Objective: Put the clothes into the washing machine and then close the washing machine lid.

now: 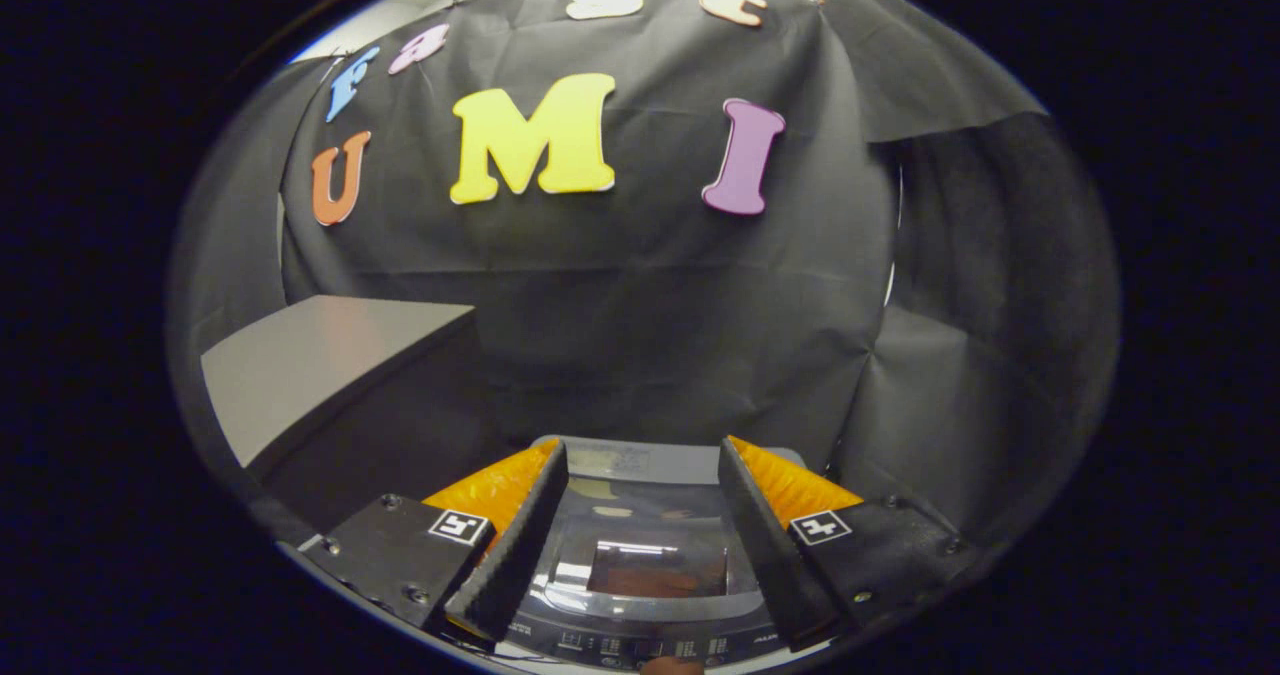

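booth: black cloth wall (640, 285) hung all round, creased; folds and a seam to the right
shelf: grey tabletop (310, 365) off to the left, near the wall; its top is bare as far as shown
washer: washing machine (640, 555) low down, straight below the gripper; seen from above; sits between and under the two fingers
lid: washing machine lid (650, 540) is down, flat on the machine; glossy see-through panel; light glare across it
inside: something reddish-brown behind the lid window; can't tell if it is clothes or a reflection
panel: control strip (640, 645) along the machine's near edge; rows of small buttons; too small to make out
gripper: gripper (645, 475) hangs above the lid; fingers spread wide apart; nothing between them, gripping nothing; fingertips (553, 460) reach to the far edge of the machine top
contact: can't tell whether the fingers touch the lid
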A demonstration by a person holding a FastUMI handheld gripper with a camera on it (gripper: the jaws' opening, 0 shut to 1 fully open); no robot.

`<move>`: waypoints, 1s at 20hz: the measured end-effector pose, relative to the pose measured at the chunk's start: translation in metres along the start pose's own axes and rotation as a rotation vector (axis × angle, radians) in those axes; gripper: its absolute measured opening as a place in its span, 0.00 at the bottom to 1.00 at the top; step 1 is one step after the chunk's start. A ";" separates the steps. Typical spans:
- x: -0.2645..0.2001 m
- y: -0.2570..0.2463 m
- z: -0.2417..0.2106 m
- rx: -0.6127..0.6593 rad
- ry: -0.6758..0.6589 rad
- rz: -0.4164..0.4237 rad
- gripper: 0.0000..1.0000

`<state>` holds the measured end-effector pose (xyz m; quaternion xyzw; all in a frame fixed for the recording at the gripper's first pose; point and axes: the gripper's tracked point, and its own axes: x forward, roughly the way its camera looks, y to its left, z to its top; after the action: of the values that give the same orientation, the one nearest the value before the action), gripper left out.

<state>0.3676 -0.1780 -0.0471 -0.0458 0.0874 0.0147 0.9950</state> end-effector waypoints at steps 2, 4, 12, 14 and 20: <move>-0.032 0.014 0.013 -0.001 -0.041 0.006 0.95; -0.070 0.028 0.026 0.006 -0.082 0.015 0.95; -0.224 0.075 0.032 0.093 -0.184 -0.018 0.98; -0.262 0.078 0.032 0.106 -0.210 -0.035 0.98; -0.345 0.082 0.037 0.110 -0.257 -0.055 0.98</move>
<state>0.0317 -0.1004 0.0419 0.0084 -0.0416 -0.0118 0.9990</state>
